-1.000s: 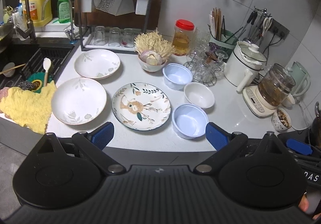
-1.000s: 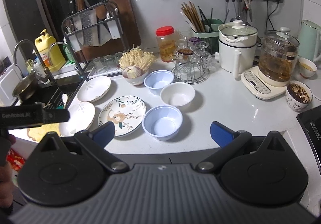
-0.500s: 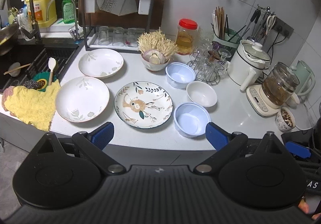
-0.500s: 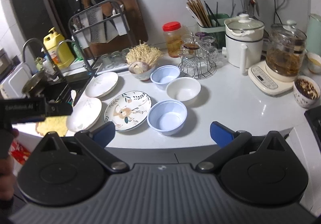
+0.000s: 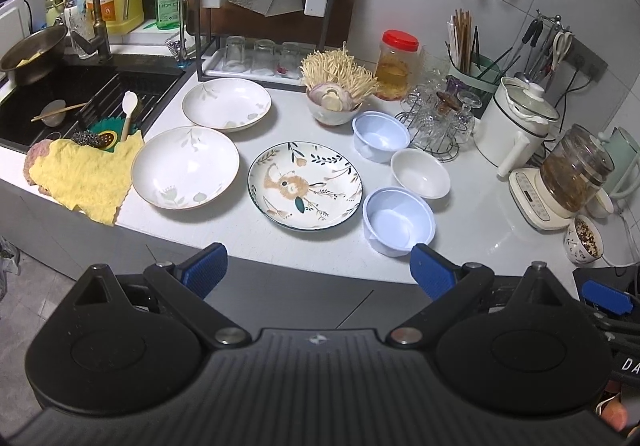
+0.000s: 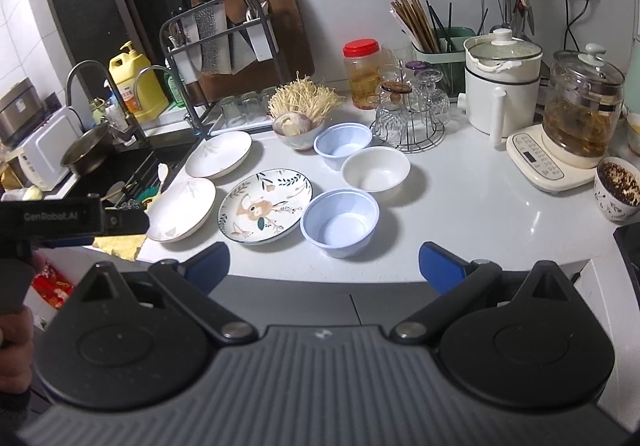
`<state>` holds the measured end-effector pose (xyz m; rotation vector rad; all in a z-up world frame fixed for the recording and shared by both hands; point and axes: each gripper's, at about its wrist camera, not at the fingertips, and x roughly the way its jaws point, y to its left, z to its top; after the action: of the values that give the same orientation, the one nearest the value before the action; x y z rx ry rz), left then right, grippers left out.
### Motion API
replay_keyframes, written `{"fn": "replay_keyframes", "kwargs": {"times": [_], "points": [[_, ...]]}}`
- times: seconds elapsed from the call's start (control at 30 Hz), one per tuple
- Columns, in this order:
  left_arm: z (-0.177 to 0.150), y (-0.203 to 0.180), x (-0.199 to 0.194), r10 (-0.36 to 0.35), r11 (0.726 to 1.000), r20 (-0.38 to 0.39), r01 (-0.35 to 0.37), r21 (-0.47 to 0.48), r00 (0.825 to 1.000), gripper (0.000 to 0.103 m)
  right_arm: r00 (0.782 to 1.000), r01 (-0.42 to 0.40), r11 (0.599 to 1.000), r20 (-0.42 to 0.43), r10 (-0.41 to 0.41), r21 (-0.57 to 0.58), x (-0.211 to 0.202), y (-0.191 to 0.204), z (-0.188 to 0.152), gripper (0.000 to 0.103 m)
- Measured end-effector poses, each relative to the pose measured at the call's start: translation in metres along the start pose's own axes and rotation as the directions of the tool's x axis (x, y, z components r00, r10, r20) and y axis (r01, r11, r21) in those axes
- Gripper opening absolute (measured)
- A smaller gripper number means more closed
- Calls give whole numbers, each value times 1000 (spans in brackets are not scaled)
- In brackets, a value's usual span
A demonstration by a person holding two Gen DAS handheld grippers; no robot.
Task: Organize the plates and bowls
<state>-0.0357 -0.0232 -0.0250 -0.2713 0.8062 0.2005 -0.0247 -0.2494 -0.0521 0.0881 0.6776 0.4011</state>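
- The left gripper (image 5: 316,270) hung short of the surface (image 5: 472,218), fingers (image 5: 204,270) spread wide and holding nothing.
- The right gripper (image 6: 324,266) did likewise, fingers (image 6: 440,266) wide apart and bare.
- Nearest lay a blue bowl (image 6: 340,222) beside the patterned plate (image 6: 264,206) (a deer motif).
- Behind sat a white bowl (image 6: 376,174) and a second blue bowl (image 6: 344,144).
- Two white plates (image 5: 186,168) lay left, near the sink (image 5: 60,102).

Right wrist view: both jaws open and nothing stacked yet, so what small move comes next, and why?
Probably ease the right gripper forward and down to the near blue bowl. It sits closest to the counter edge, almost centred between the open jaws, and a matching blue bowl lies behind the white bowl to nest it into.
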Motion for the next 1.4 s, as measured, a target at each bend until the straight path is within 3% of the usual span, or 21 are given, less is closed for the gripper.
{"fn": "replay_keyframes", "kwargs": {"times": [0.5,1.13,1.4], "points": [[28,52,37,-71,992,-46,75,102,996,99,998,68,994,3,-68,89,35,56,5,103],[83,162,108,-157,981,-102,166,96,982,99,994,111,984,-14,-111,140,110,136,21,98],[107,210,142,-159,978,-126,174,117,979,99,995,97,975,-25,-94,200,156,170,27,98]]}}
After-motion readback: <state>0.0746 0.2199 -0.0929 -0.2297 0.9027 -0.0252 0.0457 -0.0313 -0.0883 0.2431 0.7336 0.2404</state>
